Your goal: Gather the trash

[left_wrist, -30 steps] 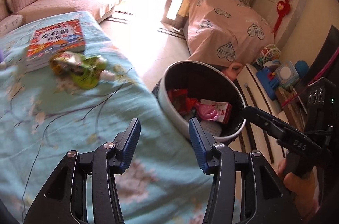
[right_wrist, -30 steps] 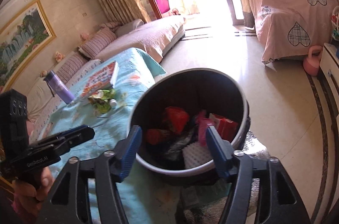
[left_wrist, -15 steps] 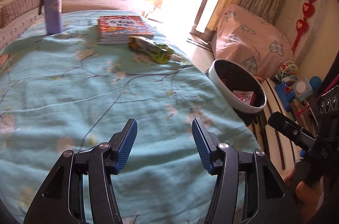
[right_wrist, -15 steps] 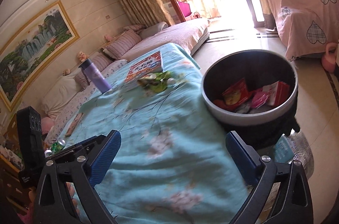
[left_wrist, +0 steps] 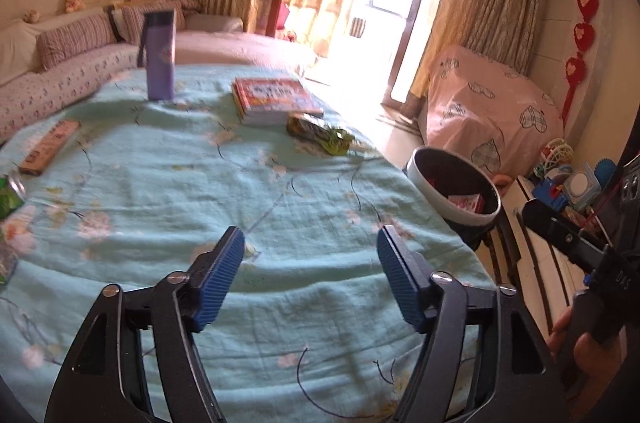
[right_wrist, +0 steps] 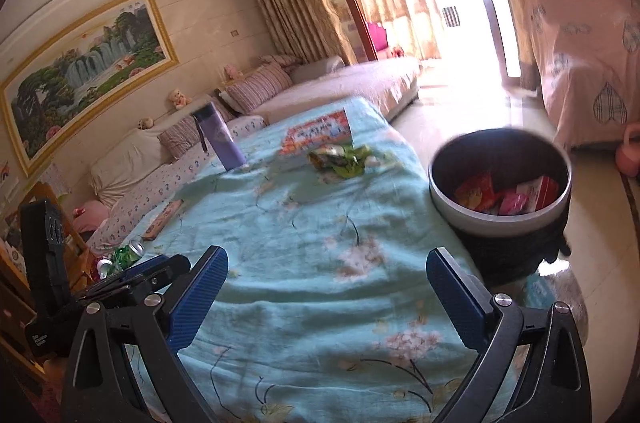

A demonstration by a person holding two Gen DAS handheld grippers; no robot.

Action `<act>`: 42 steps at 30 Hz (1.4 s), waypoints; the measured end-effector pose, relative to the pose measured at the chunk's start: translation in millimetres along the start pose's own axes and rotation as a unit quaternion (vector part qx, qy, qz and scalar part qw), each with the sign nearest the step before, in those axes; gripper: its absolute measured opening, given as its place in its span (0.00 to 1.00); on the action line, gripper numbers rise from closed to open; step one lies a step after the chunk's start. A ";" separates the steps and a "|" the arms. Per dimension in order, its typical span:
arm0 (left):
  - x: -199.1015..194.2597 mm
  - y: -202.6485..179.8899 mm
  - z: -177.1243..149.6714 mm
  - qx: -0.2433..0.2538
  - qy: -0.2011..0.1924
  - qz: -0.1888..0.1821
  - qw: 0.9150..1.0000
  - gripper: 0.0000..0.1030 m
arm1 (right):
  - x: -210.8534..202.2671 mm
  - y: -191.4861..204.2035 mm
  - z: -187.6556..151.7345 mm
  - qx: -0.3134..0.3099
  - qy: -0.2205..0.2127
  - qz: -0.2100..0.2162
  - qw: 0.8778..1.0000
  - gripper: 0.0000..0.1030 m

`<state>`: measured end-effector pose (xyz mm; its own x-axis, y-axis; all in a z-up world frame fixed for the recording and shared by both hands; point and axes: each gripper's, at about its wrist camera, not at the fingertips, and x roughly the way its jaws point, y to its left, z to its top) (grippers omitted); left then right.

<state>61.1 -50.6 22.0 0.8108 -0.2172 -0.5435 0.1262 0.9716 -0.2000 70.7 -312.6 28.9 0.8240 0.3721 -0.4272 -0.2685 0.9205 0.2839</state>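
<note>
Both the left hand-held gripper (left_wrist: 310, 273) and the right hand-held gripper (right_wrist: 327, 289) have just been opening and stand apart, empty, over the tabletop (left_wrist: 168, 191). The crumpled wrapper (left_wrist: 320, 134) lies beside the book (left_wrist: 274, 99), waiting; the bin (right_wrist: 500, 191) stands just off the edge, within easy dropping reach.

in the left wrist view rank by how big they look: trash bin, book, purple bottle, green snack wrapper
1. trash bin
2. book; it lies farther off, so the real order is unsure
3. purple bottle
4. green snack wrapper; close to the bottle in apparent size

Left gripper (left_wrist: 310, 273), right gripper (right_wrist: 326, 289): black frames, silver screws, ribbed blue pads (left_wrist: 218, 277) lining jaws.
</note>
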 end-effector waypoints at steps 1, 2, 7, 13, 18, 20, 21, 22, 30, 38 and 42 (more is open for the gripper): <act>-8.3 -0.6 0.6 0.001 -0.016 0.010 1.000 0.87 | -8.1 5.1 3.2 -0.013 -0.018 -0.004 1.000 1.00; -17.6 -1.2 0.2 0.003 -0.037 0.022 0.999 0.92 | -15.0 9.9 4.5 -0.026 -0.035 -0.009 0.999 1.00; -40.7 -2.1 -12.6 0.019 -0.105 0.083 0.991 1.00 | -34.6 29.2 -10.5 -0.090 -0.116 -0.054 0.988 1.00; -45.9 8.0 -37.0 0.020 -0.124 0.111 0.986 1.00 | -16.3 25.6 -42.2 -0.083 -0.105 -0.055 0.989 1.00; -52.3 7.3 -52.6 0.045 -0.139 0.134 0.980 1.00 | -13.3 24.5 -57.2 -0.075 -0.107 -0.059 0.990 1.00; -55.1 8.3 -55.5 0.050 -0.143 0.137 0.979 1.00 | -14.1 24.8 -58.0 -0.072 -0.109 -0.058 0.990 1.00; -56.1 9.2 -56.6 0.050 -0.145 0.138 0.978 1.00 | -14.7 25.1 -57.9 -0.072 -0.109 -0.059 0.990 1.00; -56.6 9.1 -56.4 0.050 -0.146 0.139 0.978 1.00 | -15.2 25.3 -58.3 -0.073 -0.109 -0.060 0.990 1.00; -56.7 7.6 -63.3 0.058 -0.151 0.152 0.975 1.00 | -12.5 26.9 -65.0 -0.079 -0.103 -0.061 0.990 1.00; -51.5 8.4 -66.8 0.056 -0.149 0.152 0.975 1.00 | -10.6 26.3 -68.9 -0.079 -0.096 -0.059 0.990 1.00; -50.0 10.6 -67.5 0.053 -0.148 0.155 0.975 1.00 | -9.2 25.7 -69.6 -0.078 -0.094 -0.058 0.991 1.00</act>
<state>-16.7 -35.8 -8.0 0.9470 0.1100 -0.3019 -0.1058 0.9939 0.0302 21.5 -284.1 -19.5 0.9284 0.2469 -0.2776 -0.2276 0.9686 0.1002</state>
